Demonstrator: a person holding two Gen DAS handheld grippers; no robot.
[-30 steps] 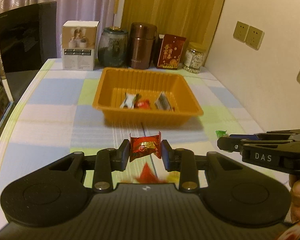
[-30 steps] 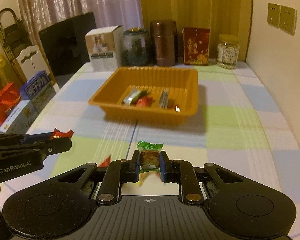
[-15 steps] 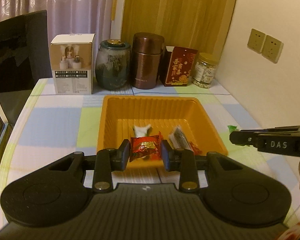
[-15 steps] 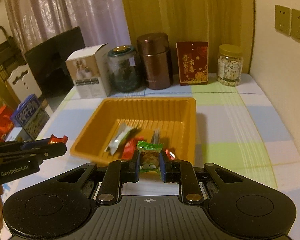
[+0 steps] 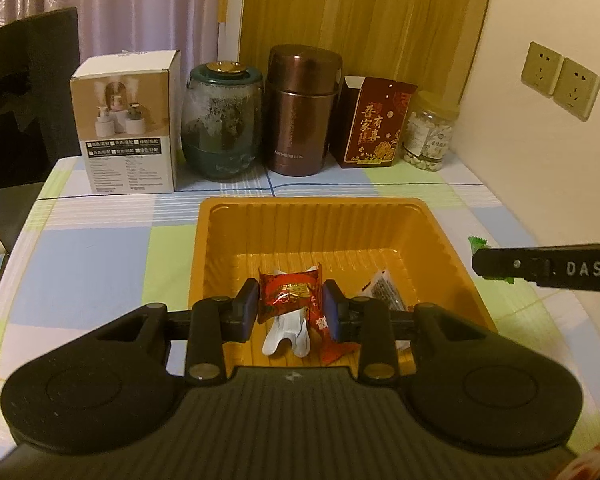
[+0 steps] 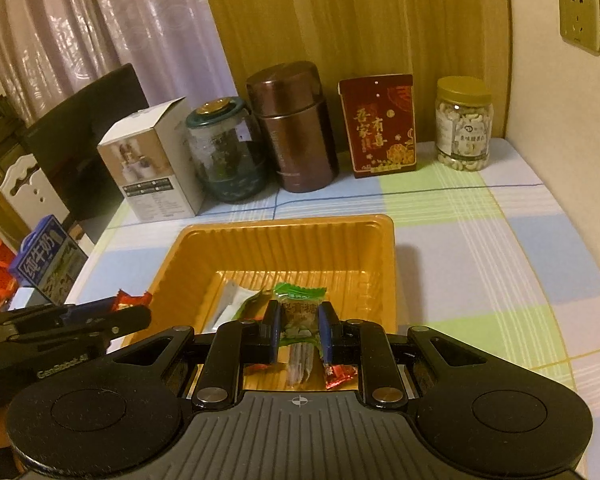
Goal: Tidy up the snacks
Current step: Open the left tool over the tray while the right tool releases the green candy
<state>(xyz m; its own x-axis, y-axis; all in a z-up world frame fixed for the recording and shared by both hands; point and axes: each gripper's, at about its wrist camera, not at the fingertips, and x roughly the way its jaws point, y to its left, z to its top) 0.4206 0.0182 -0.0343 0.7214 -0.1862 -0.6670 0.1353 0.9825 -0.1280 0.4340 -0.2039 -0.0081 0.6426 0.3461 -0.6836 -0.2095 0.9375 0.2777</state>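
I see the checked tabletop [image 5: 100, 256] carrying the orange plastic tray [image 5: 320, 220] mid-surface. Over it, my left claw [image 5: 290, 308] grips a red-wrapped candy [image 5: 290, 290]; my right claw [image 6: 299, 330] pinches a green-wrapped candy [image 6: 299, 312]. Only the right view shows a blue milk carton [image 6: 46, 260] beyond the left edge.

— Right tool [image 6: 299, 330]?
— Clamped on a green-wrapped candy [image 6: 299, 316], poised over the orange tray [image 6: 389, 264]

— Inside the tray?
— A white packet [image 6: 233, 298], a red wrapper [image 6: 340, 374] near the front

— Left tool [image 6: 134, 317]?
— At the tray's left edge, gripping a red candy [image 6: 132, 299]

— Behind, on the checked surface [image 6: 480, 248]?
— Box, jars, canister in a row
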